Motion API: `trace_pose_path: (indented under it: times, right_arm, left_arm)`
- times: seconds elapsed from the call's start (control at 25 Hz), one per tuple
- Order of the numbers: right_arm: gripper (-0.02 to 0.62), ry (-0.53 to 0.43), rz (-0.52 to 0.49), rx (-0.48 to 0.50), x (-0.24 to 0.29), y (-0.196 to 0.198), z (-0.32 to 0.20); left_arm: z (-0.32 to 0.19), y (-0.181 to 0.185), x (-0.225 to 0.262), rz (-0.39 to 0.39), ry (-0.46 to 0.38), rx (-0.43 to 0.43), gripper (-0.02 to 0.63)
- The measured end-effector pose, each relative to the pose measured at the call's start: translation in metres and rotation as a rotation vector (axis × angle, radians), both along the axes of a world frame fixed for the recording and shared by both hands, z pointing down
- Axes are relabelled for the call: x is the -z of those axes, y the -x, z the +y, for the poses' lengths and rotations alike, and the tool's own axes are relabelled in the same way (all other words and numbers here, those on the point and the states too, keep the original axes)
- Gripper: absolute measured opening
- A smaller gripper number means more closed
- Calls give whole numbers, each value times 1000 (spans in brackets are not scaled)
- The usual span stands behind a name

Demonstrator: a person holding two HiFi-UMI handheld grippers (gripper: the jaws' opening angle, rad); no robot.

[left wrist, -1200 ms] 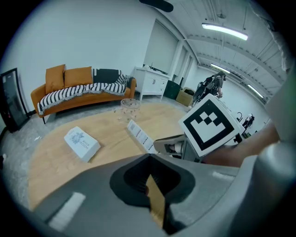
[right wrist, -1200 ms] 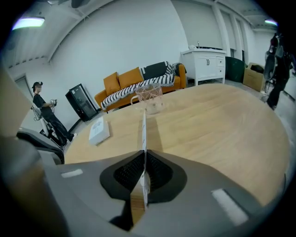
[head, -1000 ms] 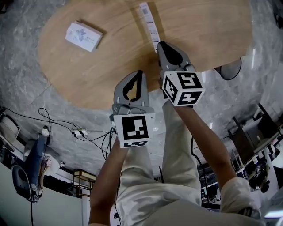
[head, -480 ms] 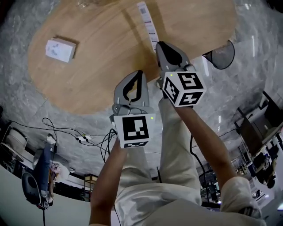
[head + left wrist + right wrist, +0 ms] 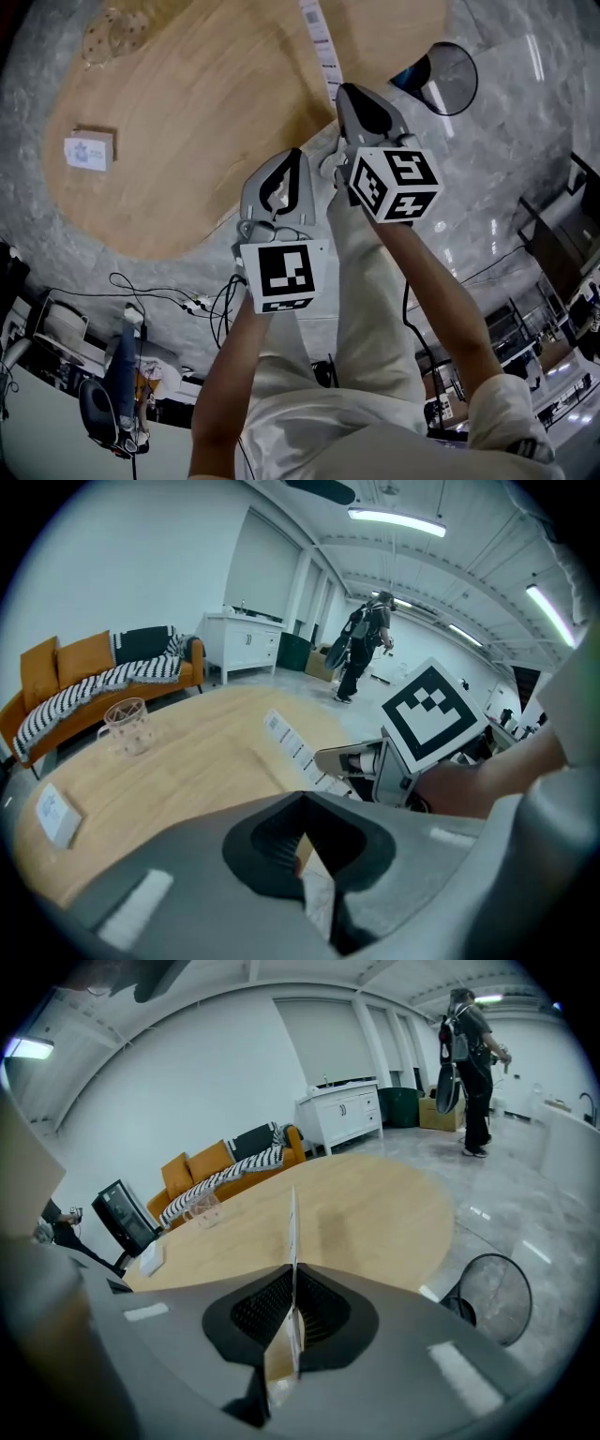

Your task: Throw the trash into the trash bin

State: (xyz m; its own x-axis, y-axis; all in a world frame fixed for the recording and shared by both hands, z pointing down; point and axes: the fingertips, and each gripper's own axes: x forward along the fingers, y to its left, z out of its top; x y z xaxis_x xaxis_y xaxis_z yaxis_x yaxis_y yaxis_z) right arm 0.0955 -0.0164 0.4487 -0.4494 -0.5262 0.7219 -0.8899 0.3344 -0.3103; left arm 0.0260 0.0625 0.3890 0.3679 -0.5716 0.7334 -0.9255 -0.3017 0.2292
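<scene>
A long white printed paper strip [image 5: 322, 42] sticks out over the round wooden table [image 5: 216, 112], pinched at its near end by my right gripper [image 5: 344, 89], which is shut on it. The right gripper view shows this strip [image 5: 292, 1232] edge-on between the jaws. A black mesh trash bin [image 5: 442, 80] stands on the floor at the table's right edge, also visible low on the right [image 5: 489, 1299]. My left gripper [image 5: 298, 155] hovers over the near table edge, shut, with nothing seen in it. From the left gripper view, the strip [image 5: 292, 747] and right gripper [image 5: 352, 759] lie ahead.
A white box [image 5: 87, 150] and a glass cup [image 5: 117, 33] sit on the table's left side. Cables and a power strip [image 5: 192, 302] lie on the marble floor. An orange sofa [image 5: 94, 663], a white cabinet [image 5: 342, 1115] and a distant person [image 5: 469, 1049] stand beyond.
The view has swung so the table and the white box slide left and the trash bin comes further into sight at the right. Both grippers keep their pose and hold.
</scene>
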Motion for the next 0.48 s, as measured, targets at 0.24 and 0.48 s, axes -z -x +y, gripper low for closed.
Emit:
trace_pose_path:
  times: [0.24,0.48]
  right_arm:
    - [40,-17,7,-117,0,-88,-10]
    - [40,-16,10,-253,-12,-160,-5]
  left_arm:
    - [-14,-71,1,1,-7,-98,0]
    - [-15,-121,-19,-6,19,-205,0]
